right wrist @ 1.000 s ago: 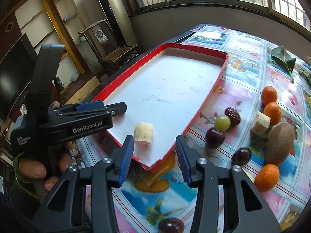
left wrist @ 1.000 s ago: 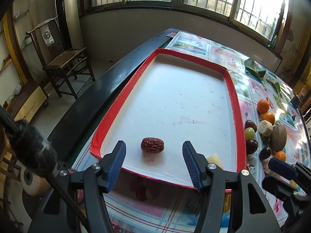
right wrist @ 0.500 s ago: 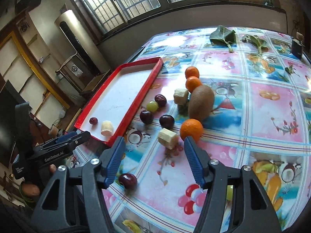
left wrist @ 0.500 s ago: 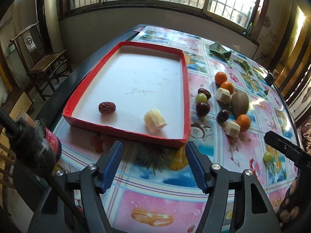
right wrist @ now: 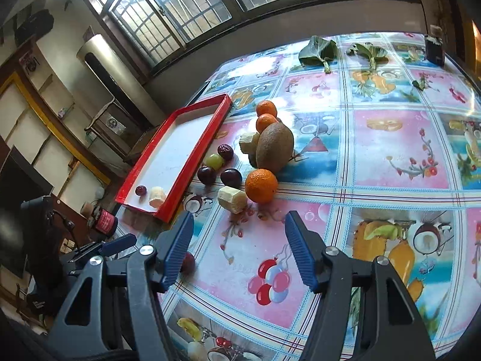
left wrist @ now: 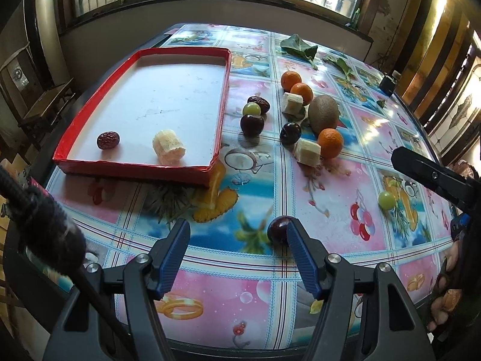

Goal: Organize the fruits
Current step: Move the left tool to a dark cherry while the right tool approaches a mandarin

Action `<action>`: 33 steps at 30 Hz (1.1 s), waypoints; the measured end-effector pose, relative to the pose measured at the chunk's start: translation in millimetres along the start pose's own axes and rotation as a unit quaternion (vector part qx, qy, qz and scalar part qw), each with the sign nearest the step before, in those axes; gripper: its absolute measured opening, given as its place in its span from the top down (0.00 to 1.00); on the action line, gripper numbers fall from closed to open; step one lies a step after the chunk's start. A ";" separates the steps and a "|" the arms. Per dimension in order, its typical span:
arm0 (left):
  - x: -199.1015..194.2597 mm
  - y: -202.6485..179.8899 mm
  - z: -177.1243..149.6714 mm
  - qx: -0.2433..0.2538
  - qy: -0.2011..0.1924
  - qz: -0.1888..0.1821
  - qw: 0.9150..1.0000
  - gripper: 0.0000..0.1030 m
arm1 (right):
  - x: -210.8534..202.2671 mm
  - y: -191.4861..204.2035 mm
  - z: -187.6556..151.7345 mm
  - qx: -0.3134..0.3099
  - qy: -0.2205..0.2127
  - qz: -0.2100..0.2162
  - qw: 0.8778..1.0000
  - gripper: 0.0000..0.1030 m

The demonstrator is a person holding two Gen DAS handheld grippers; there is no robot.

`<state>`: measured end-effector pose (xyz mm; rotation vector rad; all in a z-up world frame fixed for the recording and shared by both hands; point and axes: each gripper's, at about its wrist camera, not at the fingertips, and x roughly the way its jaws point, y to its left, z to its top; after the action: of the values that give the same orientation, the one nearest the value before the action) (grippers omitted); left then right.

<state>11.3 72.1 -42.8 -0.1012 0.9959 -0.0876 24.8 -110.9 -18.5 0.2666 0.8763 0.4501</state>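
A red tray point(left wrist: 221, 114) with a white floor holds a red date point(left wrist: 108, 140) and a banana piece point(left wrist: 168, 150) at its near end. To its right on the table lie oranges point(left wrist: 330, 143), a kiwi point(left wrist: 323, 115), banana pieces point(left wrist: 307, 152), dark plums point(left wrist: 252, 124) and grapes point(left wrist: 251, 109). My left gripper point(left wrist: 237, 231) hangs open over the tablecloth, a dark plum point(left wrist: 278, 230) just off its right fingertip. My right gripper point(right wrist: 239, 222) is open and empty, short of an orange point(right wrist: 261, 185) and a banana piece point(right wrist: 232, 199).
Green leaves point(left wrist: 296, 48) and a small dark box point(left wrist: 387, 84) lie at the table's far side. A lone green grape point(left wrist: 387, 200) sits near the right gripper's arm point(left wrist: 421, 174). A red can point(right wrist: 105, 221) stands past the table's left edge, beside a chair point(left wrist: 45, 105).
Both grippers drew back from the tray, leaving the date and the banana piece inside. The right jaws spread wider. Both views swung toward the loose fruit on the tablecloth.
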 end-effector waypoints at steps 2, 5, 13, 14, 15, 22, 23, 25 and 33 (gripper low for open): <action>-0.9 -3.8 -2.5 0.005 0.002 -0.005 1.000 0.35 | -2.2 0.8 -0.6 -0.007 -0.008 0.001 1.000 0.38; -1.5 -10.6 -5.8 0.017 0.004 -0.012 1.000 0.35 | -1.7 -1.7 -0.5 -0.012 -0.007 -0.005 1.000 0.35; 5.6 -14.7 -7.5 0.017 0.018 -0.028 0.999 0.35 | 8.2 -4.8 -2.9 -0.031 0.004 -0.046 0.998 0.30; 6.3 -14.8 -7.6 0.016 0.020 -0.031 0.999 0.35 | 9.8 -5.6 -3.4 -0.031 0.006 -0.048 0.998 0.30; 6.9 -15.0 -7.7 0.015 0.022 -0.032 0.999 0.35 | 10.9 -6.5 -3.9 -0.029 0.007 -0.050 0.998 0.30; 11.4 -14.8 -6.8 0.011 0.029 -0.036 0.999 0.35 | 21.5 -6.7 2.5 -0.035 0.007 -0.059 0.998 0.30; 11.9 -14.3 -6.3 0.011 0.029 -0.037 0.999 0.35 | 23.2 -6.4 4.1 -0.036 0.006 -0.061 0.997 0.30; 12.8 -13.8 -5.4 0.010 0.029 -0.037 0.999 0.35 | 25.7 -5.3 5.5 -0.038 0.005 -0.063 0.997 0.30; 21.8 -20.7 -3.5 0.018 0.035 -0.039 0.998 0.35 | 34.0 -9.4 6.3 -0.037 0.013 -0.063 0.997 0.31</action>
<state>19.6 48.7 -60.2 -0.1045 1.0608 -0.1824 51.2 -103.0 -41.5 0.1361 0.8938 0.3686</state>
